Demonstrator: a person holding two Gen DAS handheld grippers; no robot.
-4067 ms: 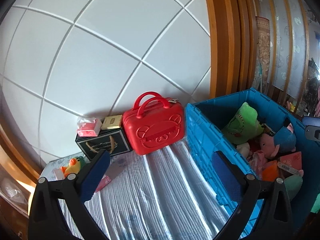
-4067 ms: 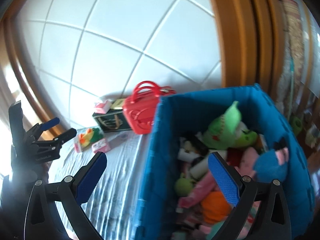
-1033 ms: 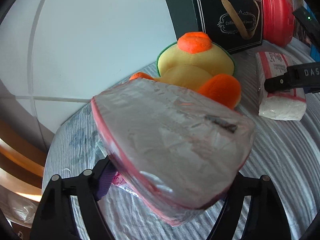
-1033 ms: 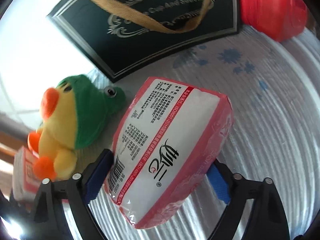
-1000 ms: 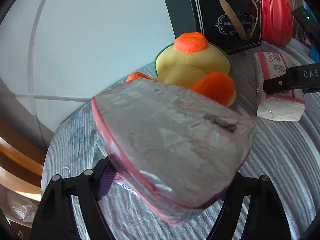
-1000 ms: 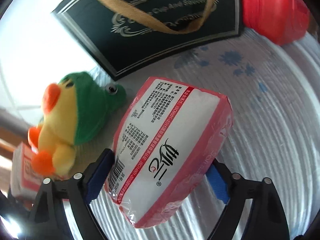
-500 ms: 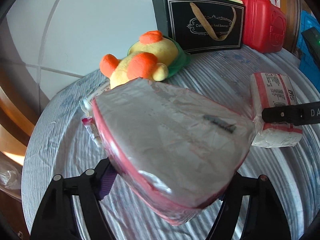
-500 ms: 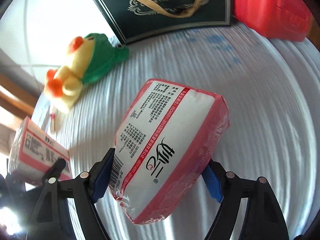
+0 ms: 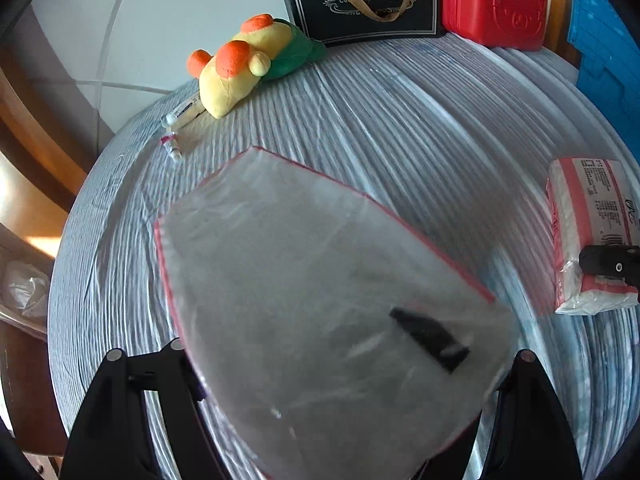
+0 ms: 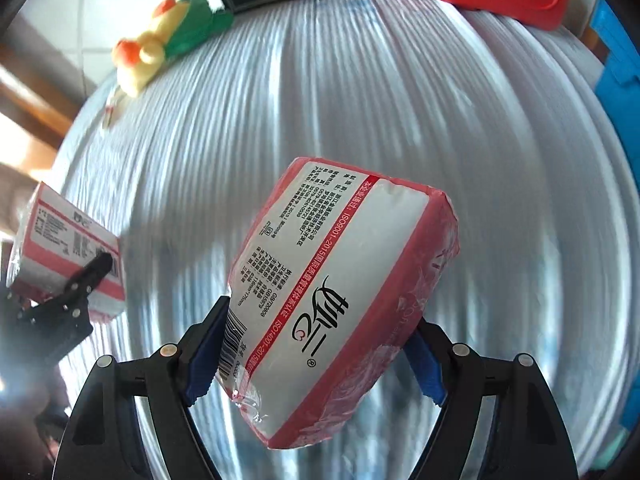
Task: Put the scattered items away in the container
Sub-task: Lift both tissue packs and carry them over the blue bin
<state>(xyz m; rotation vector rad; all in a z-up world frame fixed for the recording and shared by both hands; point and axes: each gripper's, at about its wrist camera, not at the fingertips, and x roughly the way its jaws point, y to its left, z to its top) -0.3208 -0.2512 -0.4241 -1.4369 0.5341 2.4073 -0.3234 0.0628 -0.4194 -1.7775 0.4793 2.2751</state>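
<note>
1. Pink-and-white plastic-wrapped tissue pack [image 10: 340, 304], printed with black text and a barcode, sits pinched in the right gripper [image 10: 312, 360] above the striped cloth [image 10: 360, 100].
2. Left gripper [image 9: 344, 368] clamps a second tissue pack [image 9: 320, 312], its glossy face blurred.
3. Blue container [image 9: 608, 60] stands at the right edge.

Both views are bright with daylight; a white flare burns out the right wrist view's edge near 8 o'clock. Fisheye bending curves the striped counter [image 9: 400, 128] into arcs, with black corners. Motion blur smears the plush duck [image 10: 152, 48] at 11 o'clock and the near tissue pack [image 9: 320, 300].
</note>
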